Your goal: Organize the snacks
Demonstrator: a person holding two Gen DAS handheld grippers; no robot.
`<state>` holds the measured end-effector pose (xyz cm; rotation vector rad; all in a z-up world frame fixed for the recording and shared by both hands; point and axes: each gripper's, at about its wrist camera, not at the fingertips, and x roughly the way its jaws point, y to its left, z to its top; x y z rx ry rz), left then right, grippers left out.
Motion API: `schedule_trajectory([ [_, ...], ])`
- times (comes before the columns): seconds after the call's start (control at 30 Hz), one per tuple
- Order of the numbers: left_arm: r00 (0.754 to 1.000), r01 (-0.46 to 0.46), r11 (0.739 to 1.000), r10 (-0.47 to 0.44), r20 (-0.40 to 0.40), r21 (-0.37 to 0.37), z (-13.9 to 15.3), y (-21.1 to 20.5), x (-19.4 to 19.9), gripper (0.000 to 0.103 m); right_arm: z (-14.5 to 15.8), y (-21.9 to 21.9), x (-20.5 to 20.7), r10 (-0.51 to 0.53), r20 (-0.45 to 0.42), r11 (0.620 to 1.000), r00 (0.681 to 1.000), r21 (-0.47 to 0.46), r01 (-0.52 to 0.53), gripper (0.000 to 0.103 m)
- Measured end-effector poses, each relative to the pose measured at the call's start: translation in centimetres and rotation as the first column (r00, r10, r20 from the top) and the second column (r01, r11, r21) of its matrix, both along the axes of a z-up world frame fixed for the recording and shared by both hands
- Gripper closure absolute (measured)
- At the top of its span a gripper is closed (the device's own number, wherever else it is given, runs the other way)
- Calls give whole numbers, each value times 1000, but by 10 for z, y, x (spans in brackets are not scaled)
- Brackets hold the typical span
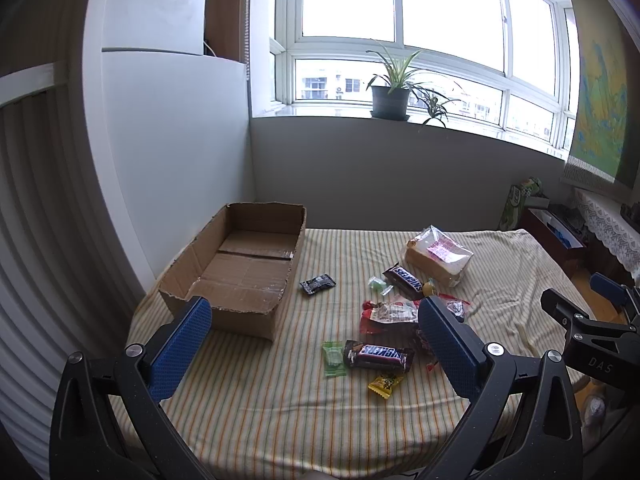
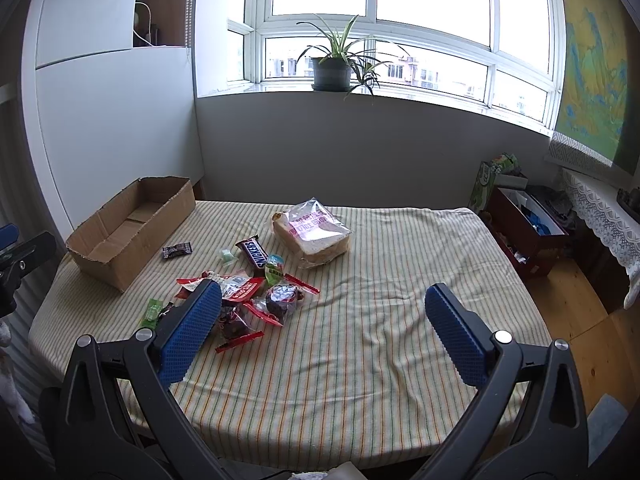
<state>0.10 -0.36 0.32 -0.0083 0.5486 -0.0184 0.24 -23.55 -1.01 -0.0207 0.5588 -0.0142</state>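
An open cardboard box (image 1: 240, 264) (image 2: 128, 224), with nothing inside, sits at the table's far left. Snacks lie scattered mid-table: a bagged bread loaf (image 1: 438, 256) (image 2: 314, 232), two Snickers bars (image 1: 378, 356) (image 2: 254, 252), a small black packet (image 1: 317, 283) (image 2: 177, 249), a green candy (image 1: 333, 359), a yellow candy (image 1: 386, 384), and red-edged clear packets (image 1: 390, 314) (image 2: 280, 300). My left gripper (image 1: 314, 326) hovers open above the near Snickers bar. My right gripper (image 2: 324, 312) is open over bare cloth, right of the pile. Neither holds anything.
A striped cloth (image 2: 380, 320) covers the table. A white cabinet (image 1: 168, 140) stands behind the box. A potted plant (image 2: 332, 68) sits on the windowsill. A dark red crate (image 2: 528, 232) and a lace-covered shelf (image 2: 604, 216) stand at the right, over wood floor.
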Motion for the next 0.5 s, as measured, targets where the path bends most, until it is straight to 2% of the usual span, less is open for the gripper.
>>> schedule_trajectory([
  [0.5, 1000, 3, 1000, -3, -2, 2, -1, -2, 3, 1, -6, -1, 4, -3, -8, 1000, 1000, 0, 3, 0],
])
